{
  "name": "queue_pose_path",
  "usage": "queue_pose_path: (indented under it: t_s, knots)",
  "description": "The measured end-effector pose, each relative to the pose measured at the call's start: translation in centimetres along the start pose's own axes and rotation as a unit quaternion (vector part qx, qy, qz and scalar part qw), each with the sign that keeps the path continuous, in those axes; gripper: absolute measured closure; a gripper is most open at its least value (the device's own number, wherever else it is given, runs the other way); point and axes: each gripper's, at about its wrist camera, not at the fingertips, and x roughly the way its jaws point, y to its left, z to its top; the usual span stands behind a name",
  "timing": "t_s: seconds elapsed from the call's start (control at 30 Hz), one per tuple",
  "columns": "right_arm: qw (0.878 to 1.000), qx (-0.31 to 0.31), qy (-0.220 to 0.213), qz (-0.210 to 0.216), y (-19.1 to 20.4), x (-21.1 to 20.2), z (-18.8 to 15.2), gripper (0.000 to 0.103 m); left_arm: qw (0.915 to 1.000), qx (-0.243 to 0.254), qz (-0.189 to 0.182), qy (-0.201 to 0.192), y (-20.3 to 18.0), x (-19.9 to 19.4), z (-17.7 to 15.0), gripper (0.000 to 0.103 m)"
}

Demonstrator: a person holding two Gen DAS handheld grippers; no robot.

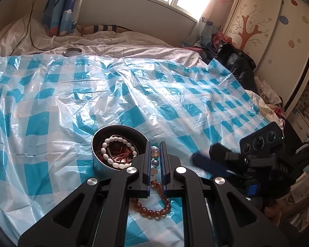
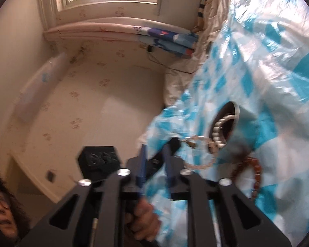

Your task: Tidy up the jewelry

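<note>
My left gripper [image 1: 155,146] is shut on a pale bead bracelet [image 1: 155,153] with clear, grey and white beads, right beside a round dark tin [image 1: 105,160]. The tin holds a white bead bracelet [image 1: 113,153] and a reddish-brown one [image 1: 123,154]. An amber bead bracelet [image 1: 154,213] lies on the blue-checked plastic sheet [image 1: 134,94] under the jaws. My right gripper [image 2: 155,147] is tilted sideways, slightly open and empty, with its body at the right in the left wrist view [image 1: 214,162]. The right wrist view shows the tin [image 2: 235,113], the pale bracelet [image 2: 197,165] and the amber bracelet [image 2: 255,175].
A tin lid [image 1: 72,51] lies far back on the white bedding. Dark clothes [image 1: 237,61] are piled at the bed's right edge beside a wardrobe [image 1: 267,30]. A curtain [image 1: 60,6] and a cable [image 1: 31,20] are at the back left. The person's face [image 2: 2,212] is low left.
</note>
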Motion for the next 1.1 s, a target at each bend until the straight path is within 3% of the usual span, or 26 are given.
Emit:
queue_pose_path:
  t_s: [0.1,0.2,0.3,0.47,0.53,0.57,0.63,0.73,0.77,0.83,0.97,1.1]
  knots:
    - [0.994,-0.035,0.02,-0.105,-0.1,0.5,-0.6,0.064,1.0,-0.002,0.001,-0.003,0.2,-0.2,0.1,0.096]
    - [0.971,-0.07,0.054,-0.22,-0.8,2.1,-1.5,0.064,1.0,-0.006,0.0,-0.005,0.4,-0.4,0.2,0.096]
    - [0.95,-0.104,0.083,-0.283,-1.0,3.7,-2.4,0.064,0.9999,-0.007,-0.001,-0.007,0.5,-0.6,0.2,0.096]
    - [0.893,-0.204,0.124,-0.381,-0.4,6.5,-4.6,0.064,0.9999,-0.008,-0.001,-0.008,0.5,-0.7,0.2,0.096]
    - [0.873,-0.235,0.131,-0.407,-0.1,7.0,-5.3,0.079,0.9999,-0.008,-0.001,-0.008,0.6,-0.7,0.2,0.096]
    - [0.875,-0.233,0.133,-0.403,-0.2,6.9,-5.2,0.091,0.9999,-0.008,-0.002,-0.008,0.6,-0.7,0.2,0.096]
    - [0.886,-0.22,0.125,-0.388,-0.2,6.3,-5.1,0.091,0.9999,-0.009,-0.002,-0.008,0.6,-0.7,0.2,0.096]
    - [0.937,-0.138,0.092,-0.307,-0.9,4.0,-3.6,0.091,0.9998,-0.016,-0.004,-0.01,0.8,-0.8,0.2,0.096]
    - [0.958,-0.104,0.072,-0.257,-1.2,2.8,-3.0,0.091,0.9998,-0.019,-0.004,-0.011,0.9,-0.9,0.2,0.096]
    - [0.985,-0.047,0.034,-0.165,-1.7,1.0,-2.2,0.091,0.9996,-0.024,-0.004,-0.012,1.1,-0.9,0.2,0.096]
    - [0.998,0.011,-0.009,-0.056,-2.3,-0.6,-1.6,0.091,0.9994,-0.032,-0.007,-0.009,1.4,-0.7,0.2,0.096]
    - [0.999,0.038,-0.029,0.001,-2.6,-1.1,-1.1,0.091,0.9985,-0.049,-0.022,-0.006,1.9,-0.1,0.4,0.096]
